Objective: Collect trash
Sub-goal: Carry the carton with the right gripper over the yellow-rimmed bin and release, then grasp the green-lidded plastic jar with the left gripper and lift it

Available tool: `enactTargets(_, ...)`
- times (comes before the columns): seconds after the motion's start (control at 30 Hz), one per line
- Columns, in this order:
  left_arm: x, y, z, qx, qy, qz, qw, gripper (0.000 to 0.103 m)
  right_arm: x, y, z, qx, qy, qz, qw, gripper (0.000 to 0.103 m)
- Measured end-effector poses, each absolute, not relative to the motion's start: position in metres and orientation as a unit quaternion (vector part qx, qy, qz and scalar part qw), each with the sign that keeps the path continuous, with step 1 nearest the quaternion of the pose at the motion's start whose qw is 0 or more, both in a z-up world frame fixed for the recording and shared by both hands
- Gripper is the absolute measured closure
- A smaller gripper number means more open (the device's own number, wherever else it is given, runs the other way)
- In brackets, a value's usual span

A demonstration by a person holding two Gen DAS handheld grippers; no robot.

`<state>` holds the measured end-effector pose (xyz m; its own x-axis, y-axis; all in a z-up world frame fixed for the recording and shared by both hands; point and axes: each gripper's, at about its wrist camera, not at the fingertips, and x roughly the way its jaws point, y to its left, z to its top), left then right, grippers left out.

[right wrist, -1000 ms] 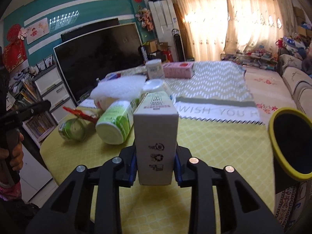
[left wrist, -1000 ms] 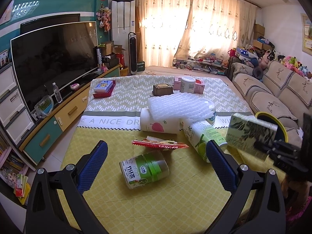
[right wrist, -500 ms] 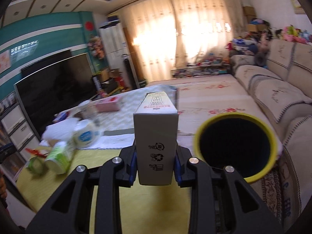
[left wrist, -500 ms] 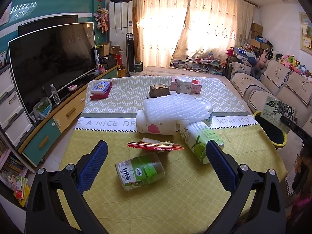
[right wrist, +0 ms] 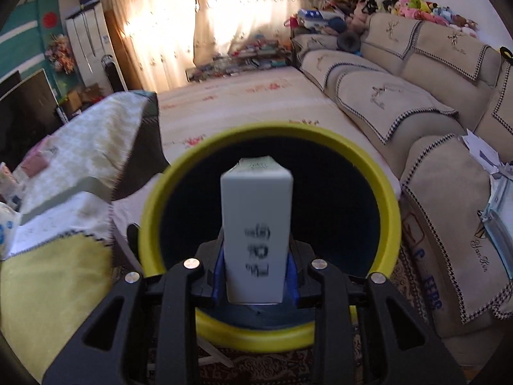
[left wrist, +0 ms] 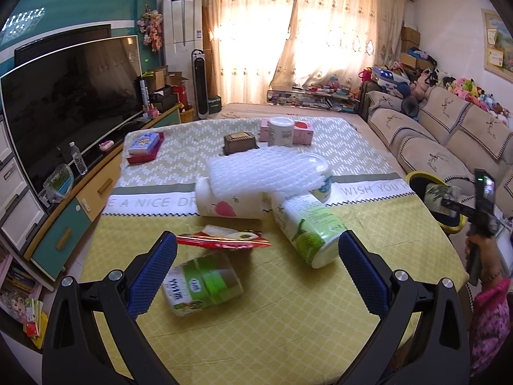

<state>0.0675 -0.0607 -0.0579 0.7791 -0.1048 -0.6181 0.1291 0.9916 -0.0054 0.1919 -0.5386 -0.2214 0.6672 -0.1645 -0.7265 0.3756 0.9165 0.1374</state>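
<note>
table (left wrist: 288,320): big, yellow lattice cloth on near half, chevron cloth on far half; trash sits mid-table w/ more toward far edge.
bin (right wrist: 154,224): yellow rim, dark inside, on floor just off table's right edge, beside sofa.
bubble wrap (left wrist: 266,173): lies on top of white strawberry can (left wrist: 224,207) & a tub, mid-table.
lime can (left wrist: 307,227): on its side, right of centre, not yet collected.
green jar (left wrist: 205,285): on its side near front edge, between the left fingers but untouched.
red wrapper (left wrist: 224,240): flat, just behind green jar.
carton (right wrist: 256,234): white, upright in right grip, directly over bin mouth.
right gripper (right wrist: 256,276): clamped on carton's sides.
left gripper (left wrist: 256,269): jaws wide apart, nothing held, hovers over front of table.
progress: early, as I judge it; carton abt to be dropped; jar, lime can, wrapper, bubble wrap, strawberry can all left; can't tell what's in bin.
writing: cloth band reads "E A NICE DR…" and "WISH YOU H…"; sofa cover "Jan Sun"-ish script, unsure; carton bottom has recycling-type symbols, blurred; jar label unreadable.
</note>
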Motion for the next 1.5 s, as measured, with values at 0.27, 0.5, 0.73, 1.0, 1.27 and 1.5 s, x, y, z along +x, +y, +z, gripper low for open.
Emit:
enactTargets(0.27, 0.077, -0.087, -0.069, 0.025, 0.345, -0.096, 0.933, 0.004, 0.198, -0.536, -0.234, 0.136, 0.38, -0.166, 0.9, 0.066)
enactTargets(0.5, 0.091, -0.12, -0.083, 0.042, 0.351, -0.101, 0.93, 0.004, 0.175, -0.52, -0.202, 0.128, 0.341, -0.163, 0.917, 0.059)
enactTargets(0.73, 0.123, -0.146, -0.109, 0.056, 0.365, -0.044, 0.928, 0.004, 0.163, -0.506, -0.179, 0.124, 0.322, -0.143, 0.928, 0.056)
enactTargets(1.0, 0.146, -0.144, -0.123, 0.043, 0.388, -0.009, 0.921, 0.004, 0.165, -0.491, -0.172, 0.126, 0.32, -0.117, 0.932, 0.054)
enactTargets(1.27, 0.146, -0.15, -0.137, 0.033, 0.4, -0.012, 0.916, 0.006, 0.164, -0.484, -0.168, 0.123, 0.318, -0.108, 0.934, 0.054)
enactTargets(1.5, 0.15, -0.139, -0.147, 0.013, 0.406, -0.013, 0.914, 0.039, 0.163, -0.483, -0.169, 0.127, 0.317, -0.104, 0.934, 0.054)
